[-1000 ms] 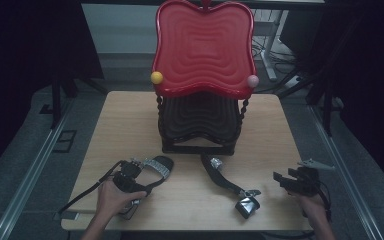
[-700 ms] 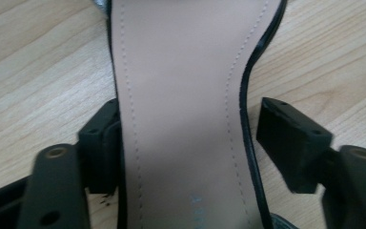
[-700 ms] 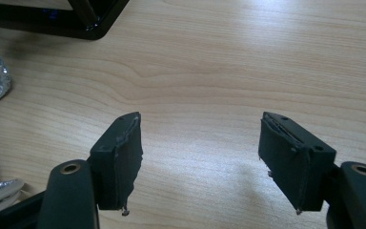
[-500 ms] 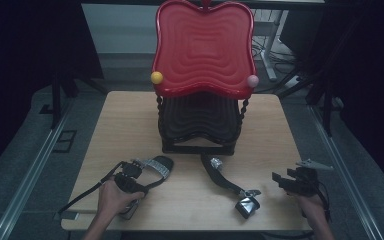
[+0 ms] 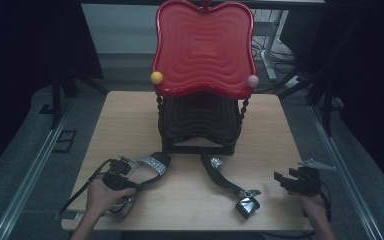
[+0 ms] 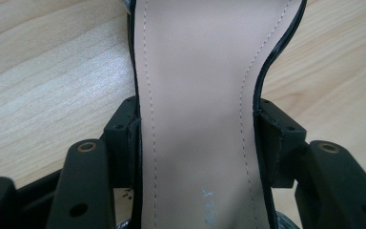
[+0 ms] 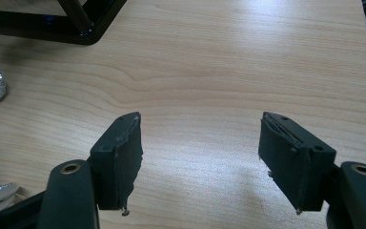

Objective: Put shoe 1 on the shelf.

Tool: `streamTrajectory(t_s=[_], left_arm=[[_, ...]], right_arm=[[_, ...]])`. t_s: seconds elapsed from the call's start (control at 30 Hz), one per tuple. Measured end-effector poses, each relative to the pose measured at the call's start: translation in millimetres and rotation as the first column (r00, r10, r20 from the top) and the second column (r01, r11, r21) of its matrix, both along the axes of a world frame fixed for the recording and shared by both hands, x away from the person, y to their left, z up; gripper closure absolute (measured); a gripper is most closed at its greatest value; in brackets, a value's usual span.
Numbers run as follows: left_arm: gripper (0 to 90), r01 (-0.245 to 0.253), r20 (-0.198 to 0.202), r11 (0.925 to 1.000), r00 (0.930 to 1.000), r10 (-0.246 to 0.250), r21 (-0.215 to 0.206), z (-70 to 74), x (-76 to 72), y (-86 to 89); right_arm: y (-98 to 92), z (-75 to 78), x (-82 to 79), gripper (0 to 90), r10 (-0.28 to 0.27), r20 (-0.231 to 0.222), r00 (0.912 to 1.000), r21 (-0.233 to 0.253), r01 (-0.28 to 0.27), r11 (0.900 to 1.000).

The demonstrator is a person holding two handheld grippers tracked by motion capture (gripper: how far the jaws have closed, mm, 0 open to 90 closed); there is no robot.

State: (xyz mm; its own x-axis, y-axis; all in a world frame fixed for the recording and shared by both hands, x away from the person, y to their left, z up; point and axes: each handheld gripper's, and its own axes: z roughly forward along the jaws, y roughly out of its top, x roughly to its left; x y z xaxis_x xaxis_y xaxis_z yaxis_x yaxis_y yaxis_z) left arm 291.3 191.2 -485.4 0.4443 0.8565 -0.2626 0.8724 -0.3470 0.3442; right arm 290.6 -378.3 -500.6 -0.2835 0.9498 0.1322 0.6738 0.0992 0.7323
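Beige insole of a black sandal (image 6: 198, 109) runs straight out ahead of the left claw (image 6: 198, 138), long axis in line with the jaws. Both jaws press the sole's edges, closed on it. In the high view that sandal (image 5: 147, 167) lies on the wooden table (image 5: 130, 115), its silver strap end pointing away from the claw toward the black and red stand (image 5: 200, 100). Faint blue print on the insole near the claw, unreadable. Right claw (image 7: 200, 157) hangs wide open over bare table, holding nothing. Second sandal (image 5: 230, 187) lies between the claws.
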Motion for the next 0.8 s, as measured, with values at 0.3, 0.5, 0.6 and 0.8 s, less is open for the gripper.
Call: streamTrajectory(t_s=[0.3,0.5,0.6,0.8], left_arm=[[42.6,-0.035,-0.009,0.9828,0.9994,0.034,-0.181,22.8,-1.8,39.2],[42.5,-0.065,0.012,0.9674,0.9975,0.07,-0.245,34.9,-4.6,64.9],[42.5,-0.078,0.021,0.9588,0.996,0.087,-0.273,39.1,-5.6,74.6],[42.6,-0.093,0.043,0.933,0.9925,0.115,-0.348,54.3,-1.7,91.0]], right_arm=[[0.3,0.6,-0.3,31.7,-0.001,0.0,1.0,-0.002,0.001,1.0],[-1.0,1.2,-0.4,31.7,-0.001,0.001,1.0,-0.001,0.001,1.0],[-0.5,1.1,-0.4,31.7,0.0,0.001,1.0,-0.002,0.0,1.0],[0.1,0.9,-0.2,31.7,-0.001,-0.002,1.0,-0.001,0.001,1.0]])
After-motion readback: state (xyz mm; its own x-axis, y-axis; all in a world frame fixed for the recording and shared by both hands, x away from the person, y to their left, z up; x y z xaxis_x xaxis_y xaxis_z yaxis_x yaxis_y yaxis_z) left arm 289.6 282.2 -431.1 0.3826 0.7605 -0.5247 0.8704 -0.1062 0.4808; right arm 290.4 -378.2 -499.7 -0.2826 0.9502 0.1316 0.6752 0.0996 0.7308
